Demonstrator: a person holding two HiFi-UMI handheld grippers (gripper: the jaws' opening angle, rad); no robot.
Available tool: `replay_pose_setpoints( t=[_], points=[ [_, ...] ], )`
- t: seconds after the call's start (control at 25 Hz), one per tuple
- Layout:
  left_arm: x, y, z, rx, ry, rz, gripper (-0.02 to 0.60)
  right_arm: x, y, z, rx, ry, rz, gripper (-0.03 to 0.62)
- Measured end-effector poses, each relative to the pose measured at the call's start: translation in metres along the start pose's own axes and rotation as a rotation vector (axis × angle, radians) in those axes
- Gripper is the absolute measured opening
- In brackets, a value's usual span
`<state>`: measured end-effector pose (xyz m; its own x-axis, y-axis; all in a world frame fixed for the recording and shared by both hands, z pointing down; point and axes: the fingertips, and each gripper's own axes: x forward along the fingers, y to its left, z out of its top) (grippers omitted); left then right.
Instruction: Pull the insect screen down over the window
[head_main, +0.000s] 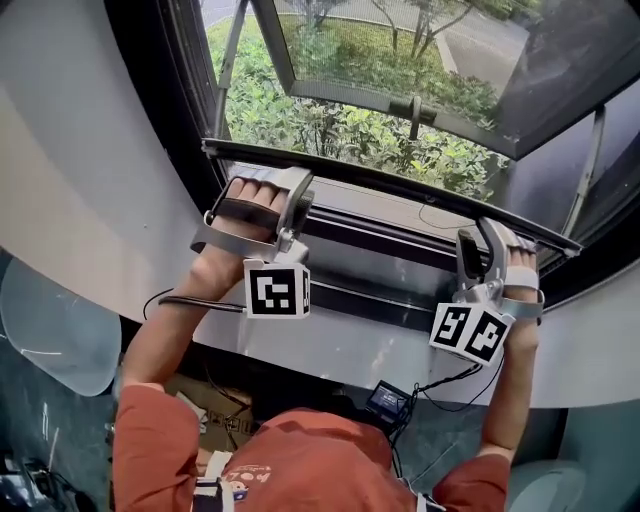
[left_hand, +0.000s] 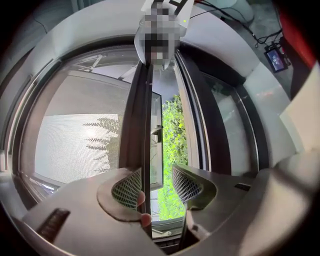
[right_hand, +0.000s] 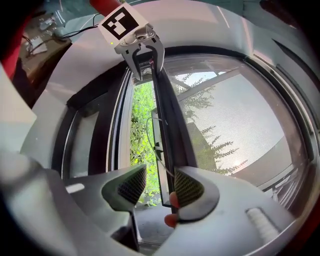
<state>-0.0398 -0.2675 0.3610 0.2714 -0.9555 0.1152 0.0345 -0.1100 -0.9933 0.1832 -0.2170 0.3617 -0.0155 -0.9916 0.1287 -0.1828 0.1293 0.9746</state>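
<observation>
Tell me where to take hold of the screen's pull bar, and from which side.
Take the dark pull bar near both ends, from the room side, one jaw above and one below. It is a long, thin rail, so two spread holds should keep it level; the mesh looks too flimsy.

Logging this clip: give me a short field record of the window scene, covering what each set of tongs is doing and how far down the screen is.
setting: person at a window, window sash swung open, shrubs outside
pull bar: dark pull bar of the insect screen, spanning the opening
left: left tongs apart, bar between them against one pad
right: right tongs apart, bar between them against one pad
mesh: mesh drawn out on one side of the bar
coverage: incomplete; opening beyond the bar uncovered
</observation>
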Motion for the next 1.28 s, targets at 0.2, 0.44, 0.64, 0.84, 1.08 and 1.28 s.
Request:
replay_pose_setpoints(
  t=[0.2, 0.44, 0.64, 0.84, 1.08, 1.28],
  points=[
    [0.0, -0.018, 0.0, -0.013, -0.007, -0.019, 0.195, 0.0, 0.017, -0.001, 0.027, -0.005, 0.023, 0.179],
    [0.0, -0.018, -0.002, 0.004, 0.01, -0.034, 0.195, 0.0, 0.018, 0.0, 0.068, 0.018, 0.038, 0.179],
    [0.001, -0.041, -0.004, 0.019, 0.008, -0.093, 0.195, 0.003, 0.04, -0.002, 0.054, 0.037, 0.092, 0.179],
    [0.002, -0.048, -0.005, 0.013, 0.01, -0.125, 0.195, 0.004, 0.046, -0.004, 0.068, 0.049, 0.111, 0.179],
    [0.001, -0.057, -0.003, -0.008, -0.001, -0.159, 0.196, 0.003, 0.051, -0.005, 0.083, 0.048, 0.125, 0.181],
    [0.0, -0.063, -0.002, -0.027, 0.001, -0.182, 0.196, 0.003, 0.054, -0.005, 0.116, 0.051, 0.155, 0.183]
  ],
)
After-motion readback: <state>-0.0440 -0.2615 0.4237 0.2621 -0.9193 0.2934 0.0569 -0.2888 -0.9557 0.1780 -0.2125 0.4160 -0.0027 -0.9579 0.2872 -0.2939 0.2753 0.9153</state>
